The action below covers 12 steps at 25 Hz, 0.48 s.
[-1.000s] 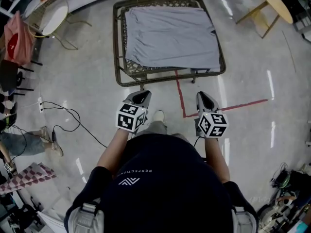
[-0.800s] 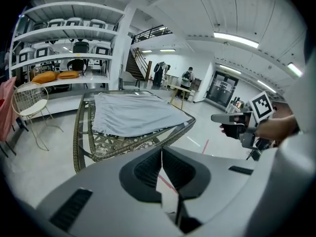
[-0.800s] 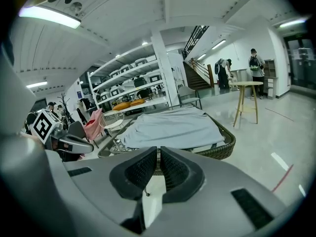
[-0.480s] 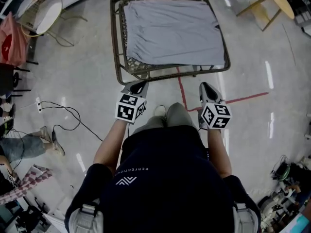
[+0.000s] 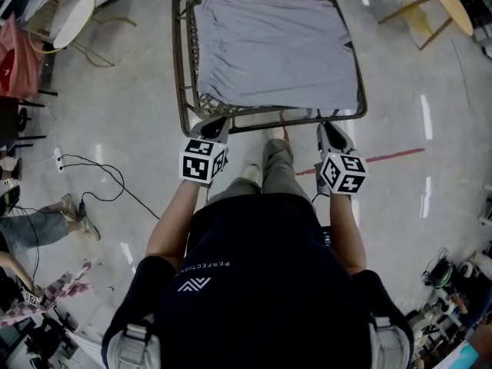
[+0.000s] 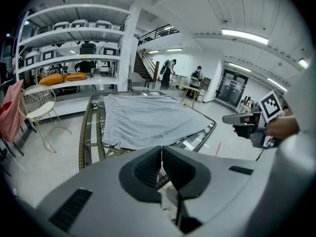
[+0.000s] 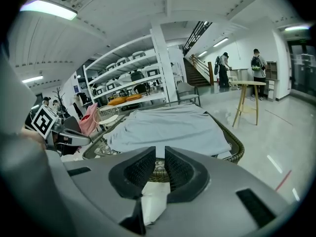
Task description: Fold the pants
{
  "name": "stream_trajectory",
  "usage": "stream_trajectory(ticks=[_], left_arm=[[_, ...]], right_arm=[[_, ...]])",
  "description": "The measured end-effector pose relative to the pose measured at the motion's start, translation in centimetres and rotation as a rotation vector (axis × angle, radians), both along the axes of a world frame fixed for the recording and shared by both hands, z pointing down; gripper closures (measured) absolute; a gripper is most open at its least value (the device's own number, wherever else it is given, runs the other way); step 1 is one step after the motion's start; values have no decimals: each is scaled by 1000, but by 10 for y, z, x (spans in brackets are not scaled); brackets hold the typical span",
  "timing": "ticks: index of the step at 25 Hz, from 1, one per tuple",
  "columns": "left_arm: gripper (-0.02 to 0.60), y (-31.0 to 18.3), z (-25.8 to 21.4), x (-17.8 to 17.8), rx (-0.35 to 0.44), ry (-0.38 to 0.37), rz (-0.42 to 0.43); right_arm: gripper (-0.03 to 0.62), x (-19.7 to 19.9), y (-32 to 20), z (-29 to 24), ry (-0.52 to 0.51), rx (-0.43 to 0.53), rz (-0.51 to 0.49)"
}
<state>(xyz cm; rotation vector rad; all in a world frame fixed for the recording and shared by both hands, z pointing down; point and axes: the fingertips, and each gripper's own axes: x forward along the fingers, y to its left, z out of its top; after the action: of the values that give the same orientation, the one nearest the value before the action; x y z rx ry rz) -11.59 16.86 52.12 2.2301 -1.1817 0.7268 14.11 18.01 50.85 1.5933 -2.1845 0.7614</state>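
Observation:
Grey pants [image 5: 273, 48] lie spread flat on a low table with a wicker rim [image 5: 182, 91]. The cloth also fills the middle of the left gripper view as pants [image 6: 148, 120] and of the right gripper view as pants [image 7: 173, 125]. My left gripper [image 5: 217, 123] hovers at the table's near left corner, jaws shut and empty. My right gripper [image 5: 329, 127] hovers at the near right corner, also shut with nothing in it. Neither touches the cloth. Each jaw pair, left gripper [image 6: 161, 154] and right gripper [image 7: 160, 154], points at the near hem.
A white wire chair [image 5: 65, 18] and a red bag [image 5: 15, 52] stand at the far left. A black cable [image 5: 100, 175] runs over the floor on the left. Red tape [image 5: 384, 158] marks the floor on the right. A round wooden table [image 5: 446, 2] stands far right.
Both grippers have moved forward from well short of the table up to its near edge, sinking slightly. The person has stepped closer; the pants lie unchanged.

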Motion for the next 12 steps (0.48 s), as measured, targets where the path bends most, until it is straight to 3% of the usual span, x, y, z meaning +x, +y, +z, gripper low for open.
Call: stream_trajectory(ticks=[12], left_arm=[[559,-56,21,38,-69,-30,26]], right_arm=[[545,42,-52,25,24,-96,0]])
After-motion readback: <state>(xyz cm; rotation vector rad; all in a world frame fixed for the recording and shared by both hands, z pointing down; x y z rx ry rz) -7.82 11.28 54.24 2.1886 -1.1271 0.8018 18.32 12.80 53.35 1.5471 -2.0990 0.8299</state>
